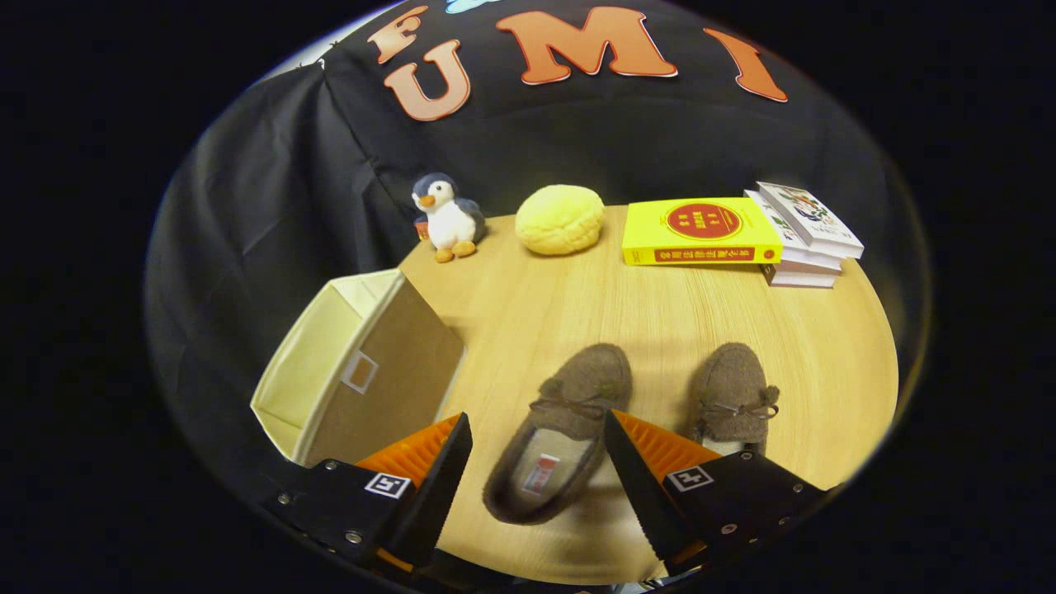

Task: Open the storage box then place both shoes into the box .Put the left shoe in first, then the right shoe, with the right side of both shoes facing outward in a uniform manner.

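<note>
Two brown fuzzy slippers lie on the wooden table, toes pointing away. The left shoe (557, 433) sits between my fingers, below them, its heel opening toward me. The right shoe (733, 396) lies just beyond my right finger, which partly covers its heel. My gripper (536, 429) is open and hovers above the left shoe, touching nothing. The cream and tan fabric storage box (355, 367) stands at the table's left edge, just ahead of my left finger. It is tipped on its side, with its open mouth facing left.
At the back of the table (577, 305) stand a plush penguin (446, 216), a round yellow bun-shaped cushion (559, 219), a yellow book (700, 231) and a stack of white books (804, 235). Bare wood lies between the shoes and these.
</note>
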The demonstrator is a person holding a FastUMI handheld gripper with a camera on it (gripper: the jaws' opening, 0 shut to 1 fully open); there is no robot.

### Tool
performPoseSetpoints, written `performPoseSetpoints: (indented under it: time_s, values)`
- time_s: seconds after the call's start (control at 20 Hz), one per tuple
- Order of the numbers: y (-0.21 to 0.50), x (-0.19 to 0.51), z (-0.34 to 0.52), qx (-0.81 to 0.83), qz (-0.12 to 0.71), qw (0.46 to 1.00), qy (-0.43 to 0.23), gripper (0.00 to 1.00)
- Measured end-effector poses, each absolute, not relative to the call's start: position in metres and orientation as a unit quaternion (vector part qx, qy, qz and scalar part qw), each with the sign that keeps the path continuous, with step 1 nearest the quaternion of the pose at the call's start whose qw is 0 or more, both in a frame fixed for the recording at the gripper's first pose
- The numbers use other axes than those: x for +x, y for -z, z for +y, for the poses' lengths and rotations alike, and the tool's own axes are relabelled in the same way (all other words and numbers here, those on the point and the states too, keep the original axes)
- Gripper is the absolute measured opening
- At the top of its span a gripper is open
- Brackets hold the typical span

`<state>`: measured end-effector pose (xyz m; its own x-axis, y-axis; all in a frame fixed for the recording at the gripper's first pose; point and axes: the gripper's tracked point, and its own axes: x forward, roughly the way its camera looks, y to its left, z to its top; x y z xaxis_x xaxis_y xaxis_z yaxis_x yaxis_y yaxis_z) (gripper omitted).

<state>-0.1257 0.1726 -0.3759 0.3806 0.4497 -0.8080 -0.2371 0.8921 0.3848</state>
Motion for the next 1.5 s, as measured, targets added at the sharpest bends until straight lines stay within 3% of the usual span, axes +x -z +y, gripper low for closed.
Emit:
performPoseSetpoints:
  time_s: [0.35, 0.45, 0.55, 0.65, 0.7, 0.9, 1.5]
  values:
    - [0.451, -0.137, 0.159, 0.067, 0.555, 0.814, -0.159, 0.88]
    - [0.461, -0.127, 0.157, 0.056, 0.551, 0.820, -0.144, 0.80]
    - [0.469, -0.120, 0.158, 0.052, 0.551, 0.822, -0.134, 0.69]
    - [0.473, -0.115, 0.161, 0.051, 0.550, 0.824, -0.125, 0.51]
    - [0.474, -0.113, 0.158, 0.045, 0.547, 0.828, -0.115, 0.37]
    - [0.464, -0.109, 0.165, 0.071, 0.539, 0.832, -0.108, 0.08]
    - [0.333, -0.075, 0.198, 0.110, 0.484, 0.858, -0.132, 0.04]
